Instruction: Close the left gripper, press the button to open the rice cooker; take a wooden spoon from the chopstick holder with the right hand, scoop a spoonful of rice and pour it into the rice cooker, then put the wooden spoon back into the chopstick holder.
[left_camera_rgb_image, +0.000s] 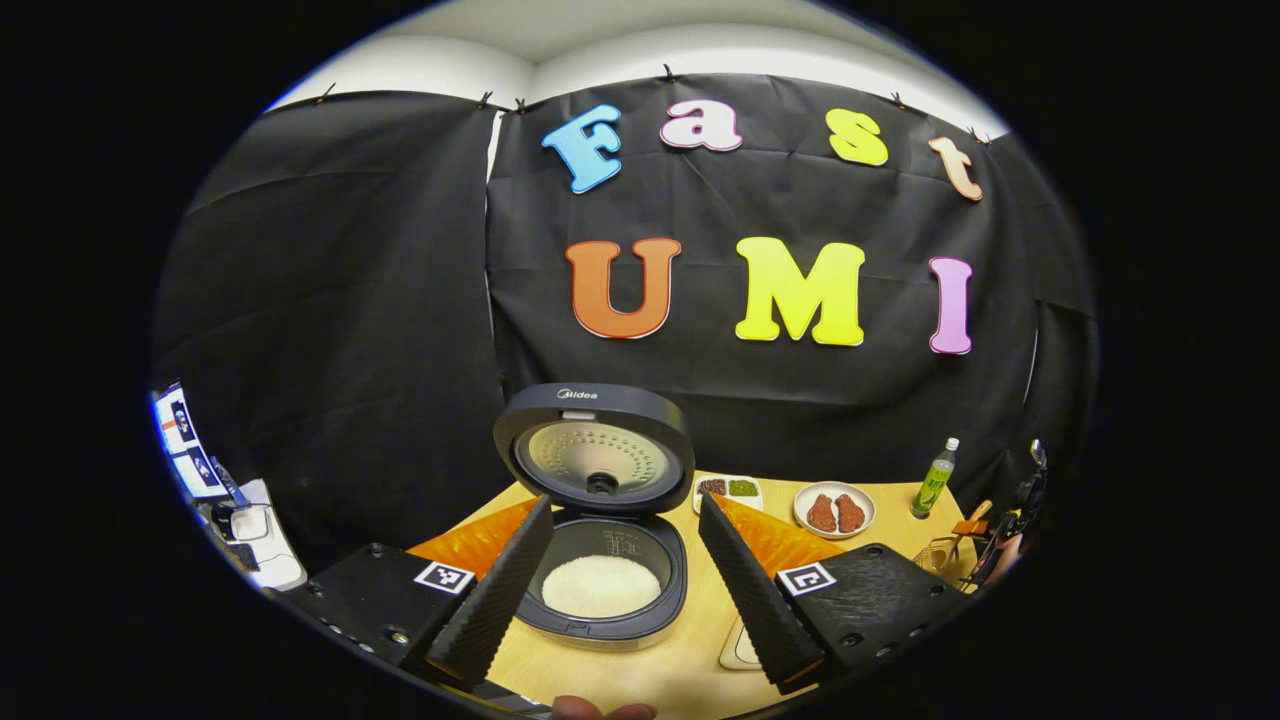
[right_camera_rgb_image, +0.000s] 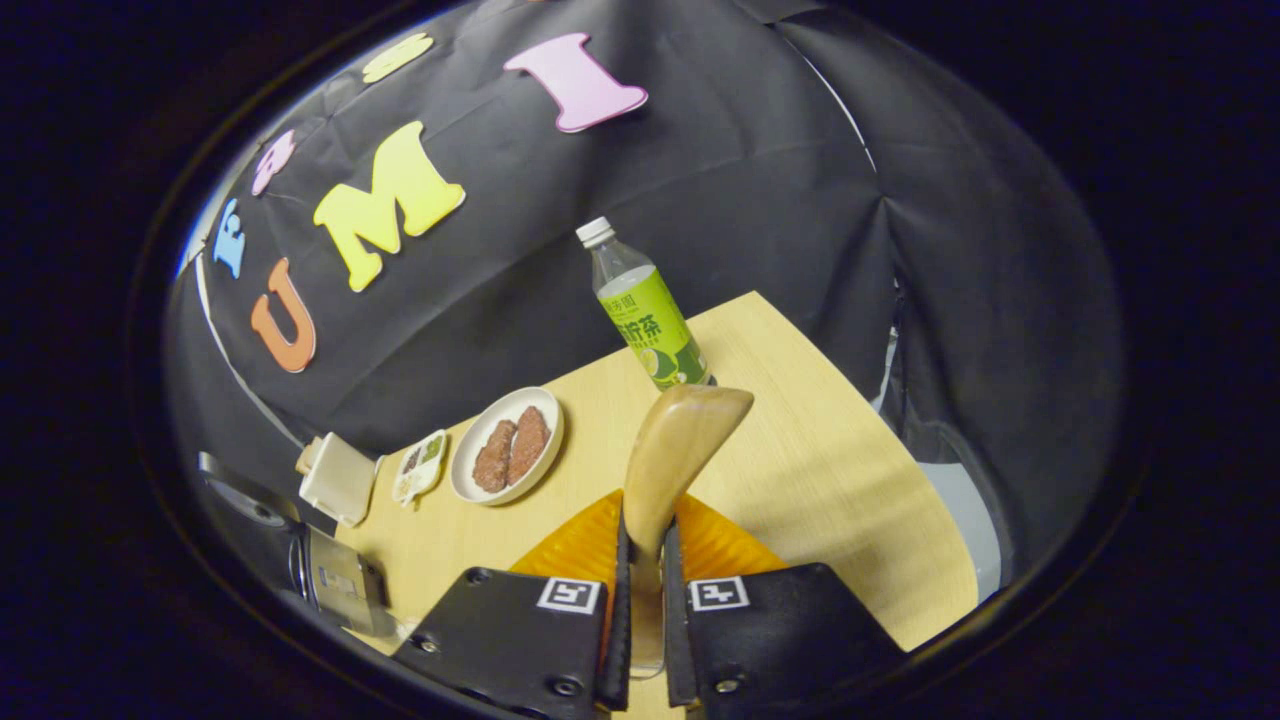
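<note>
My right gripper (right_camera_rgb_image: 641, 590) clamps the wooden spoon (right_camera_rgb_image: 672, 455), bowl rising toward twelve o'clock; bare table (right_camera_rgb_image: 830, 480) spreads to the three o'clock edge; bottle (right_camera_rgb_image: 648, 312) just beyond, plate (right_camera_rgb_image: 510, 445) at ten. My left gripper (left_camera_rgb_image: 625, 585) gapes wide around the open rice cooker (left_camera_rgb_image: 600, 520), rice (left_camera_rgb_image: 600, 585) inside, lid upright at twelve.

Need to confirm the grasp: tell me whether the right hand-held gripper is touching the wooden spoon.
Touching. In the right gripper view, the right hand-held gripper has both fingers pressed against the wooden spoon handle, with no gap on either side.
</note>
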